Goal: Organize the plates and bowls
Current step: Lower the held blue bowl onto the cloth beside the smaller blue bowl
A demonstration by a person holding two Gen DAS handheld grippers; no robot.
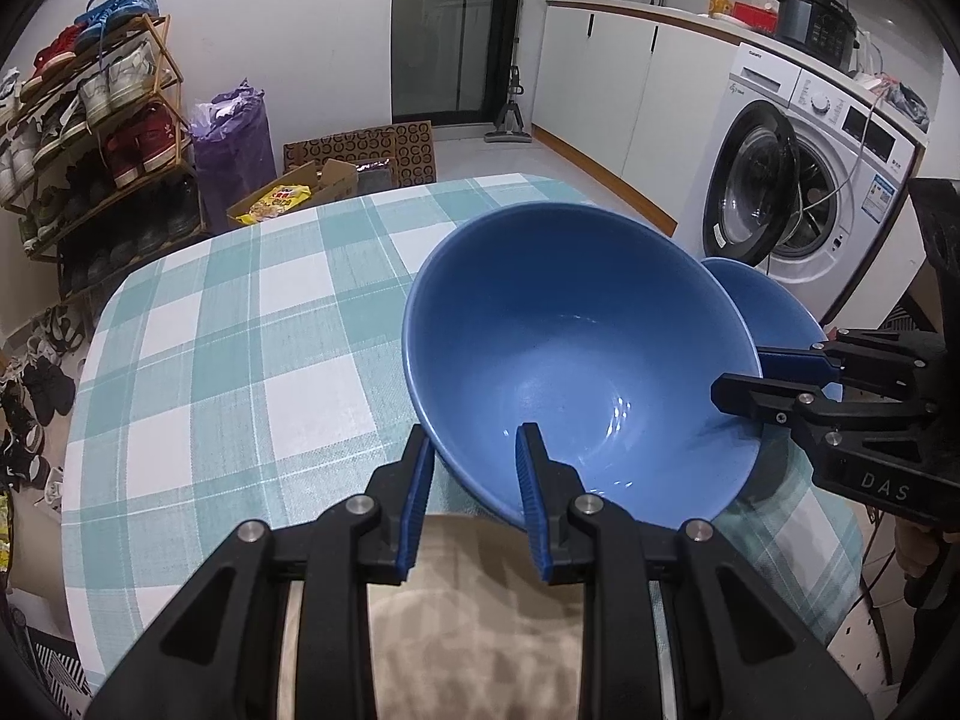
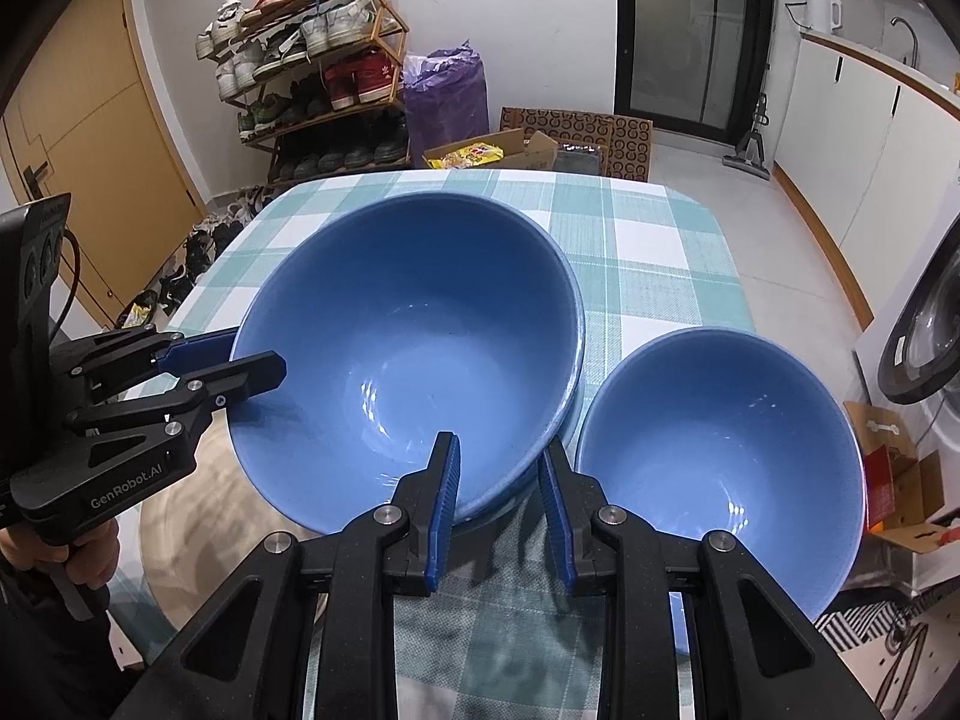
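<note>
A large blue bowl (image 1: 570,330) (image 2: 408,330) hangs tilted over the checked tablecloth (image 1: 240,330) (image 2: 660,252). My left gripper (image 1: 474,450) (image 2: 255,357) is shut on its rim, one finger inside the bowl and one outside. My right gripper (image 2: 501,462) (image 1: 741,372) clamps the rim on the other side in the same way. A second blue edge shows just under the large bowl's right side in the right wrist view. A smaller blue bowl (image 2: 720,450) (image 1: 768,300) stands upright on the cloth right beside it, untouched.
A beige round surface (image 1: 480,600) (image 2: 198,540) lies below the table's near edge. A washing machine (image 1: 780,210) with its door ajar stands to the right. A shoe rack (image 2: 312,60) and a cardboard box (image 2: 492,150) stand beyond the far edge.
</note>
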